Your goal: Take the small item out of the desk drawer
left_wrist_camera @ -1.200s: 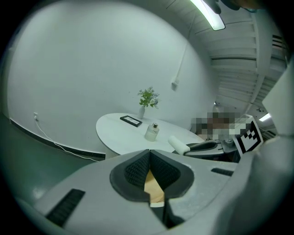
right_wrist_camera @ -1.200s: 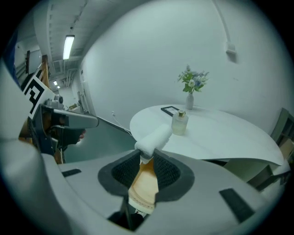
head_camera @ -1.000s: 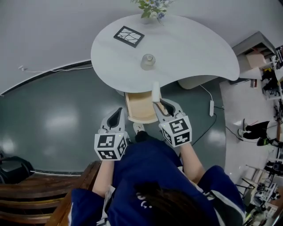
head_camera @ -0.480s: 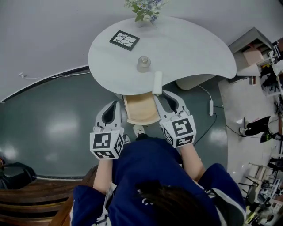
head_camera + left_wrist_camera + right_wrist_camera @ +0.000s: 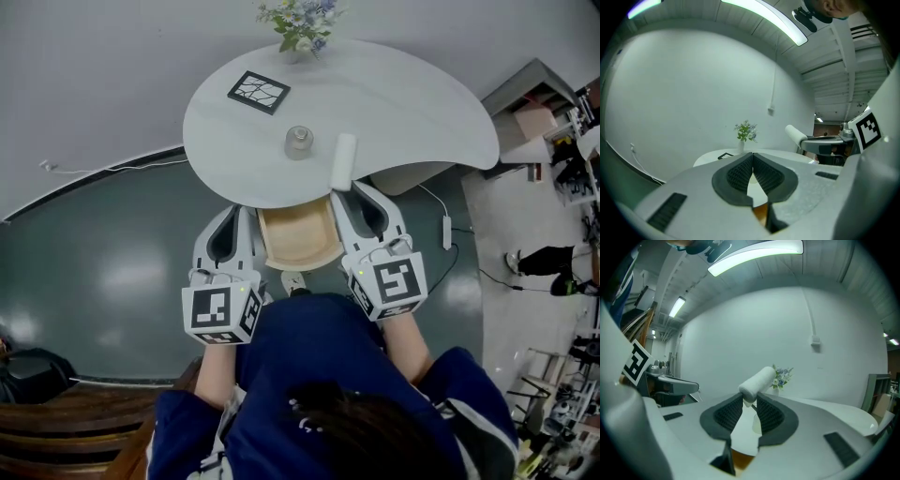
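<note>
1. Both grippers have come up since a second ago. The roll [image 5: 343,161] was low beside the drawer's right side then; it now shows over the table's near edge.
2. Right gripper [image 5: 345,191]: jaws clenched on the near end of the white roll. The rest of the roll sticks out past the tips. In the right gripper view the roll [image 5: 757,380] tilts up and away, clear of the tabletop.
3. Left gripper [image 5: 237,210]: jaws pressed together, nothing between them, as its own view confirms [image 5: 752,155]. It is held just left of the drawer, touching nothing.
4. Drawer [image 5: 298,239]: pulled out from under the table toward the person, pale wood inside. It lies between the two grippers.
5. Table [image 5: 422,103]: white, with a rounded outline. A glass jar [image 5: 299,142] stands just left of the roll in the head view, apart from it.
6. A dark square tile [image 5: 259,91] with a crack pattern lies further back on the left. Flowers [image 5: 295,19] stand at the far edge.
7. The person wears a dark blue top.
</note>
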Motion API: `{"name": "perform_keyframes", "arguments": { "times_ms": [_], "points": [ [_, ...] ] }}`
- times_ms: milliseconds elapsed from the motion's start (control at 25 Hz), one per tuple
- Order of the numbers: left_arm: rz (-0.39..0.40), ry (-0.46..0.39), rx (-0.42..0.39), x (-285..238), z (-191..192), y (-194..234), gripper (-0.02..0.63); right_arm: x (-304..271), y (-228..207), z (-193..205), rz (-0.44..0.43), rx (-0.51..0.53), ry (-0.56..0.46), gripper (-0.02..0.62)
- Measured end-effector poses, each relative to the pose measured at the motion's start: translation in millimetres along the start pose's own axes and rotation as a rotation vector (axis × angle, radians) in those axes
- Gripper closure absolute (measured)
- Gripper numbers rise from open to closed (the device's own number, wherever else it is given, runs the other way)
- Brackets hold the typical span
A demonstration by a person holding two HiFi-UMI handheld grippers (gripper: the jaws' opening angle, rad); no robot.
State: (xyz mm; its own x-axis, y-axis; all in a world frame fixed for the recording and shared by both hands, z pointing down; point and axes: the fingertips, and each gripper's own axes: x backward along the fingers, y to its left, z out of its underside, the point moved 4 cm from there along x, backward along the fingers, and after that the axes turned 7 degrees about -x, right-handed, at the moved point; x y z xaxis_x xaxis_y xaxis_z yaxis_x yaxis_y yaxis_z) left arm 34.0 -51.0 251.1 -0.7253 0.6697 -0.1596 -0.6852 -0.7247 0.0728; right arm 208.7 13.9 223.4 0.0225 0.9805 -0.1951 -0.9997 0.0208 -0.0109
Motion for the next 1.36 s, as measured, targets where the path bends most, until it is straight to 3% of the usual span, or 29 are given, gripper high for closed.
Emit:
{"name": "perform_keyframes", "arguments": {
  "times_ms": [360, 1360],
  "points": [
    [-0.001, -0.094, -0.061, -2, -27, -17, 0.601, 4, -7, -17, 0.01, 0.0, -0.115, 0.495],
    [0.022, -0.108, -0.094, -3, -30, -28, 0.601, 6, -2, -7, -0.004, 0.009, -0.123, 0.497]
  ]
}}
